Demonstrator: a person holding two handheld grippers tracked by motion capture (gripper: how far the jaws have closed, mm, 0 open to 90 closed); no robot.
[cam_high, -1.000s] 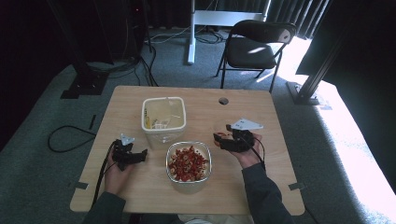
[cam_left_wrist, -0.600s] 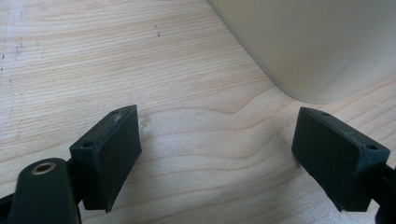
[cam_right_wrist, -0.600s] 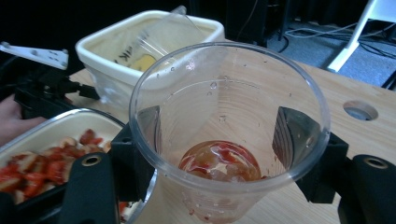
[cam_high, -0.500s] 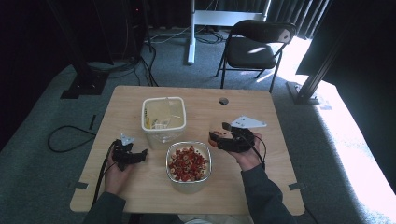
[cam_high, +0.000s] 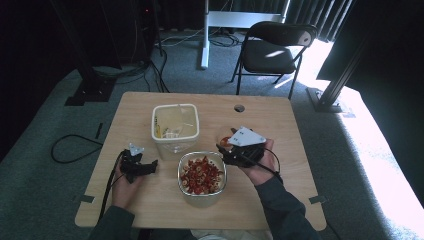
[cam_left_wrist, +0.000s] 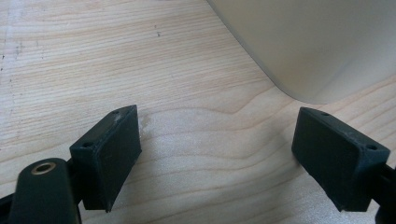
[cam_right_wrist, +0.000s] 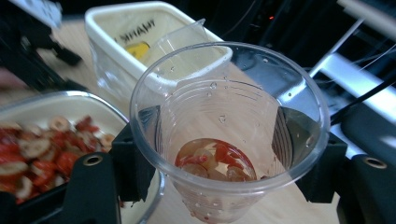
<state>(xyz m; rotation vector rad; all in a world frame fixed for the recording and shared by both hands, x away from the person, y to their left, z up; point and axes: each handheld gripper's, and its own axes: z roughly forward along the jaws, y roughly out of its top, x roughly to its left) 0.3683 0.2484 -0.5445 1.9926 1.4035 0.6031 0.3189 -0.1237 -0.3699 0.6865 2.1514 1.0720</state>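
My right gripper (cam_high: 223, 149) (cam_right_wrist: 222, 158) is shut on a clear plastic cup (cam_high: 225, 140) (cam_right_wrist: 219, 93), its jaws pressing the cup's two sides. A few red and pale food pieces lie in the cup's bottom. Just left of it stands a clear container (cam_high: 201, 175) (cam_right_wrist: 42, 140) full of the same red and pale pieces. Behind stands a white tub (cam_high: 175, 127) (cam_right_wrist: 135, 28) holding another clear cup and a yellow item. My left gripper (cam_high: 150, 165) (cam_left_wrist: 224, 149) rests open on the wood, left of the container, with nothing between its jaws; the tub's corner (cam_left_wrist: 317, 51) is just ahead.
The wooden table (cam_high: 280, 130) has a round hole (cam_high: 239, 107) at its far side. A black folding chair (cam_high: 277, 50) stands behind it. A cable (cam_high: 75, 147) loops on the carpet to the left.
My right gripper has moved a little left with the cup, closer to the container of red pieces. The left gripper has stayed put.
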